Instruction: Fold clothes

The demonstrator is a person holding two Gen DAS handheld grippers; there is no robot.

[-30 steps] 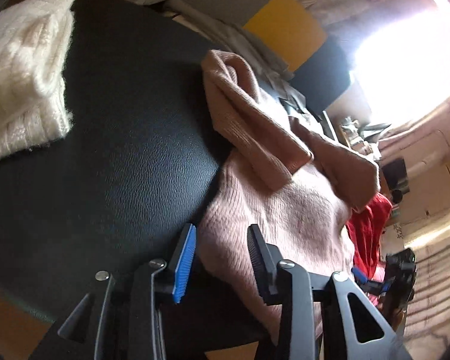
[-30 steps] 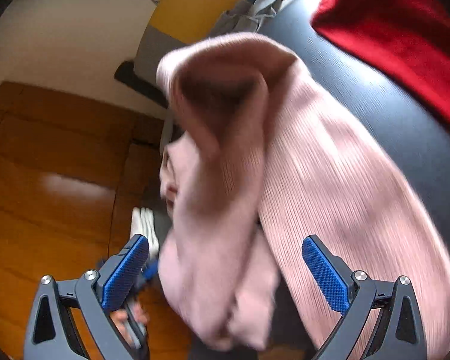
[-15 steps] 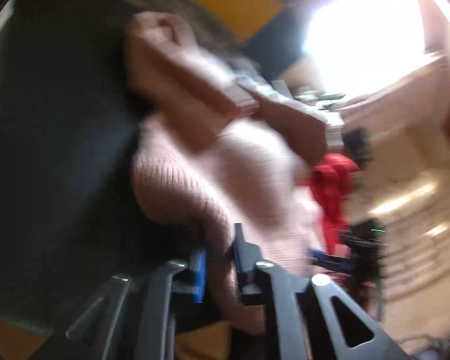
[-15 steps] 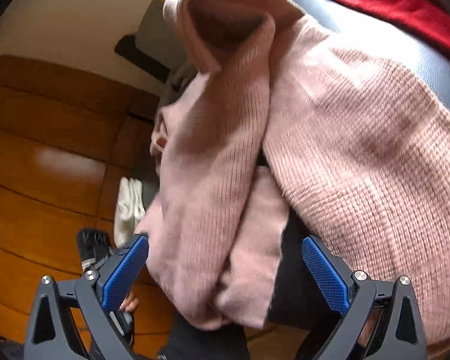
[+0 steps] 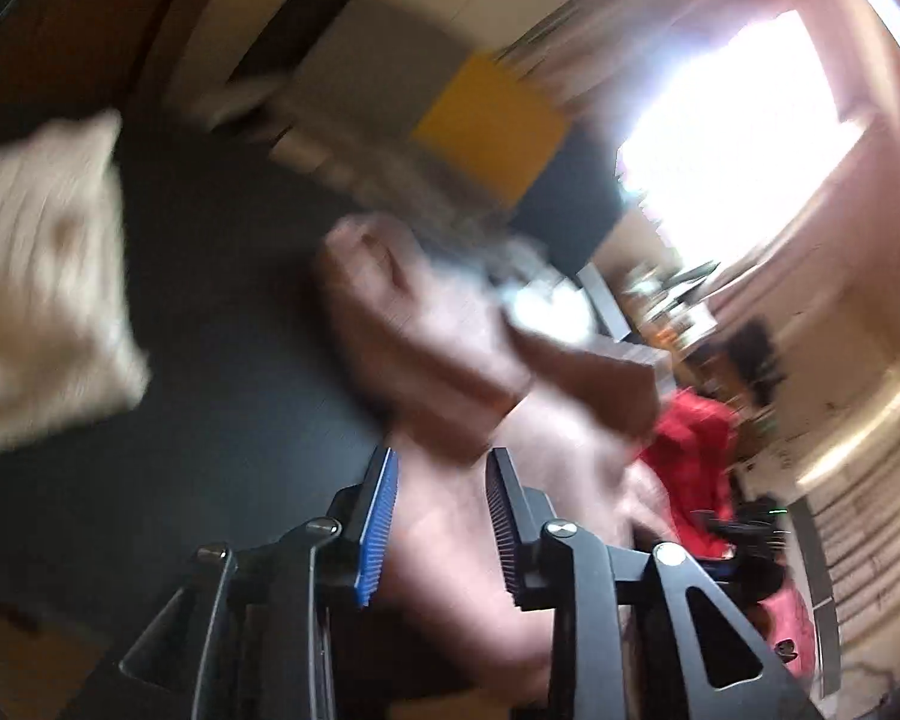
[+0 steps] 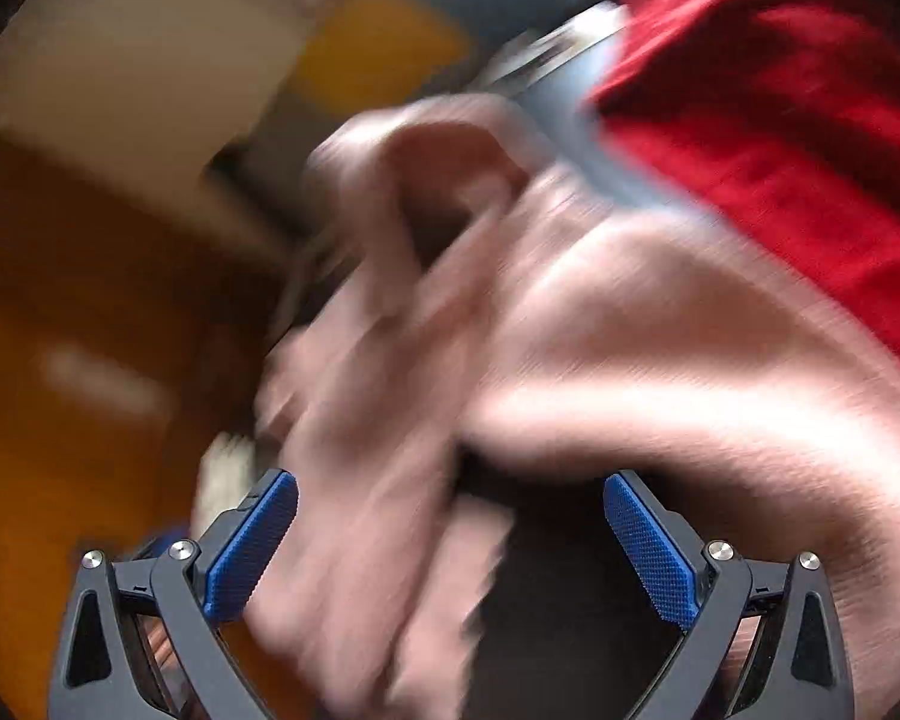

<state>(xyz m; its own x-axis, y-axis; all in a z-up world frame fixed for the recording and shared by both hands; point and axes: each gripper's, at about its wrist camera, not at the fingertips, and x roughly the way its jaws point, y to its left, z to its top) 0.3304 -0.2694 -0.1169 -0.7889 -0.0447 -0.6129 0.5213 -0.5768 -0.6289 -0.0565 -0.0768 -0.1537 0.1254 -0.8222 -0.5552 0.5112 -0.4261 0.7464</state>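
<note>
Since the frame one second ago, the left tongs [image 5: 438, 516] have pinched the near hem of the pink sweater [image 5: 462, 372], risen, and begun to part again; both views are now motion-blurred.

Left wrist view, near to far. The jaws of the left tongs are opening, about half apart. Pink knit lies between them, but blur hides whether the pads press on it. From the jaws the sweater runs away over the dark table [image 5: 222, 360]. Its long axis runs from the near table edge toward the far edge, with the folded sleeve end pointing far-left. A cream knit [image 5: 36, 312] rests at the left edge of the table, well apart from the sweater. A red garment [image 5: 690, 456] lies just beside the sweater on its right. Beyond the far table edge stand a yellow panel [image 5: 486, 120] and a bright window [image 5: 732, 138].

Right wrist view, near to far. The right tongs [image 6: 450, 546] stand wide open and grip nothing. A drooping fold of the pink sweater [image 6: 600, 360] hangs in the gap near the left pad. The main body passes beyond the right pad. The sweater extends from the near table edge away toward its rolled far end, with the red garment [image 6: 780, 120] beside it on the right and wooden floor [image 6: 60, 360] on the left.
</note>
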